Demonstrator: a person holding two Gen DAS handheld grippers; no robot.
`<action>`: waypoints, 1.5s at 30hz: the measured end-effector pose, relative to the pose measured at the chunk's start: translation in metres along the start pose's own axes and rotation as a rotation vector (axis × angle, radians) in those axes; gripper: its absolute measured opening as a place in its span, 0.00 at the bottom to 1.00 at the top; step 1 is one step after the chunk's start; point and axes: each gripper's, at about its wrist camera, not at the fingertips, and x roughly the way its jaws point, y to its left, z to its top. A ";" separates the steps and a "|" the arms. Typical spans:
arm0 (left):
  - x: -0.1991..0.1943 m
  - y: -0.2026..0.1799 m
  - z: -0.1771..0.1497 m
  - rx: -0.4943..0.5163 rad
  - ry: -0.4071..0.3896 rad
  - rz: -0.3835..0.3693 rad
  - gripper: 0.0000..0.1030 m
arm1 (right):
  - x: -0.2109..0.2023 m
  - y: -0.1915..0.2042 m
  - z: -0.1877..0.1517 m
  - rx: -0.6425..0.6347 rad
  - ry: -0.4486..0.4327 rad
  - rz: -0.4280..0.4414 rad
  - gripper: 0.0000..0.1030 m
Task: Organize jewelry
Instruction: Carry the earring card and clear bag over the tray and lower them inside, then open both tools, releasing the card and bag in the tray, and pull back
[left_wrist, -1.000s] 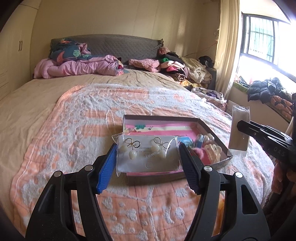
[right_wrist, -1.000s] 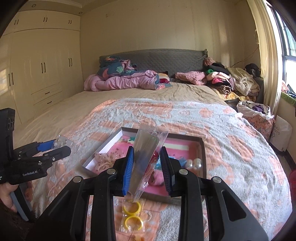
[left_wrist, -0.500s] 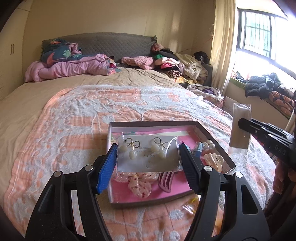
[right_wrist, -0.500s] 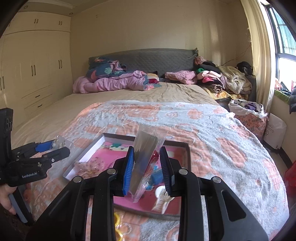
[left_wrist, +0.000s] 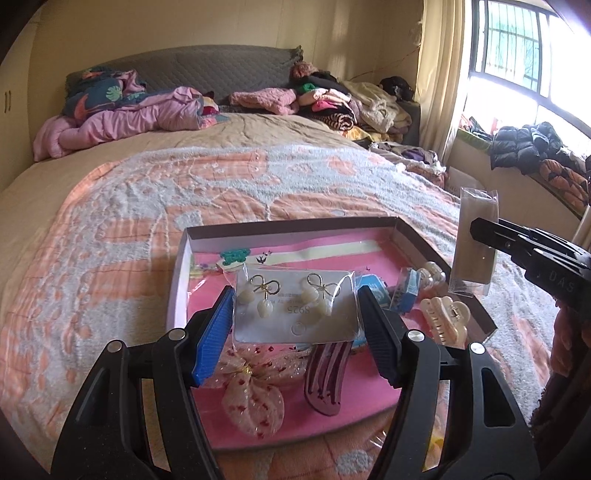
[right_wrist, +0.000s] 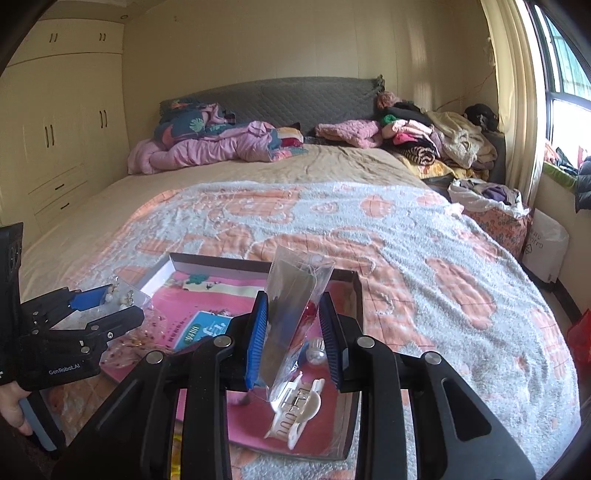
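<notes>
My left gripper (left_wrist: 294, 297) is shut on a clear packet holding an earring card (left_wrist: 295, 321) with two bow-and-pearl earrings, held flat over the near half of the pink-lined tray (left_wrist: 291, 225). My right gripper (right_wrist: 293, 301) is shut on a narrow clear bag (right_wrist: 295, 269) with a dark card inside, standing upright above the tray's right side (right_wrist: 221, 260). Each view shows the other gripper: the right gripper (left_wrist: 535, 254) with its bag (left_wrist: 474, 251), the left gripper (right_wrist: 103, 306) with the earring packet (right_wrist: 122, 295).
The tray holds a cream hair claw (left_wrist: 445, 317), a sheer bow clip (left_wrist: 255, 398), a maroon clip (left_wrist: 327, 376) and a blue packet (right_wrist: 201, 328). It lies on a peach and grey blanket (left_wrist: 221, 177). Clothes (right_wrist: 424, 136) are piled by the headboard; a wardrobe (right_wrist: 55, 147) stands left.
Both grippers have moved forward and slightly down, from short of the tray to above it. The tray's contents now show below the held packets. Both grips are unchanged.
</notes>
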 end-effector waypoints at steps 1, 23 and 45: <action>0.004 0.001 0.000 0.000 0.006 0.000 0.56 | 0.003 -0.001 -0.001 0.000 0.005 -0.001 0.27; 0.031 0.008 -0.010 -0.025 0.052 0.008 0.61 | 0.041 -0.009 -0.014 0.027 0.078 -0.018 0.33; -0.029 -0.008 0.000 -0.014 -0.046 0.032 0.86 | -0.054 -0.010 -0.013 0.036 -0.081 -0.033 0.78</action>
